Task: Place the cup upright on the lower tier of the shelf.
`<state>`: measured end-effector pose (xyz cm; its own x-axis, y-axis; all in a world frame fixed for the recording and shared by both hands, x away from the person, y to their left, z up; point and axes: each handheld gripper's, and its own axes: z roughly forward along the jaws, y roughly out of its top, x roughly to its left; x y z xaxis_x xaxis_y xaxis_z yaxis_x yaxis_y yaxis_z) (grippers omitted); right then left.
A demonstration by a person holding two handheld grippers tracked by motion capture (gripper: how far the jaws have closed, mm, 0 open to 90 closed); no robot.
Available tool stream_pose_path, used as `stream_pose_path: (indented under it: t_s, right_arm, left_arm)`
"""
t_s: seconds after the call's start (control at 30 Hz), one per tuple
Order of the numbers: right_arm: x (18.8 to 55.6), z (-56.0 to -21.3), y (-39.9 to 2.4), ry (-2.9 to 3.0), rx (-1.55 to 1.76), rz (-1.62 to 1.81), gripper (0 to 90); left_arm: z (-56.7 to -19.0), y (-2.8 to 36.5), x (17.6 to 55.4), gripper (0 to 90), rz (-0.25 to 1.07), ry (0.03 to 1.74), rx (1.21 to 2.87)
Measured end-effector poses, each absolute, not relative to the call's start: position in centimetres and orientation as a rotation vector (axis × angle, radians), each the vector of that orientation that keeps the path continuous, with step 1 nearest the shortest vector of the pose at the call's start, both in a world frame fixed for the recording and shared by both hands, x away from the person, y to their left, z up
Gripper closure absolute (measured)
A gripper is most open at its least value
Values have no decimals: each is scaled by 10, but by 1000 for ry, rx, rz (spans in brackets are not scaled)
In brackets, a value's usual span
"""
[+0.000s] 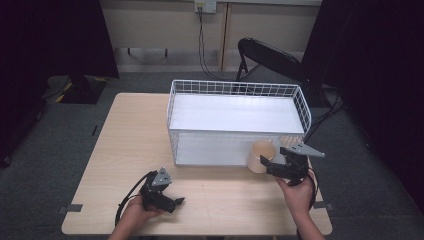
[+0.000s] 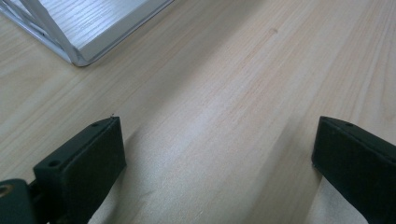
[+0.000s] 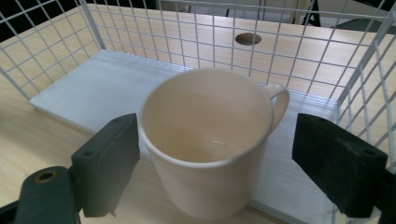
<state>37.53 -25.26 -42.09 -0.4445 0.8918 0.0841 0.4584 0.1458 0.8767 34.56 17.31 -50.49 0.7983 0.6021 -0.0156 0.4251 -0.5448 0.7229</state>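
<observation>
Tongs differ in what lies before them. Right tongs [image 3: 215, 158] stand with jaws spread wide, and a cream mug [image 3: 212, 140] sits upright between them; the left jaw is just beside or barely touching the mug's wall, which I cannot tell apart, while the right jaw stands clear of it, past the handle. The grip is not closed on anything. From above, the right tongs [image 1: 280, 167] are held by the right hand [image 1: 298, 196], and the mug [image 1: 261, 156] stands just ahead of the jaw tips, against the near wall of a white wire basket [image 1: 172, 107]. Beyond the mug, the basket [image 3: 56, 51] rises as mesh with a white board [image 3: 93, 88] on its floor. Left tongs [image 2: 215, 154] are likewise wide apart, holding nothing, with bare table [image 2: 224, 93] between the jaws and the basket's corner [image 2: 79, 58] ahead to their left. From above, the left tongs [image 1: 172, 200] lie low over the table [image 1: 130, 130] in the left hand [image 1: 137, 212], well apart from the mug.
</observation>
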Motion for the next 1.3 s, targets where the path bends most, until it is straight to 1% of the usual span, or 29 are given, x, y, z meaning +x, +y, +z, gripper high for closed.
stream_pose_path:
  t_s: [0.5, 0.97, 1.13, 1.3]
  right_arm:
    - [369, -430, -251, 2000, 1259, 1222, 139]
    - [372, -443, -244, 2026, 1238, 1137, 140]
    - [374, -446, -242, 2028, 1237, 1118, 146]
    - [375, -447, -239, 2020, 1224, 1110, 170]
  left_arm:
    - [-505, 173, 346, 20, 302, 755, 2228]
    - [-505, 173, 346, 20, 303, 754, 2231]
    - [-505, 173, 346, 20, 303, 753, 2231]
    - [-505, 173, 346, 20, 302, 754, 2230]
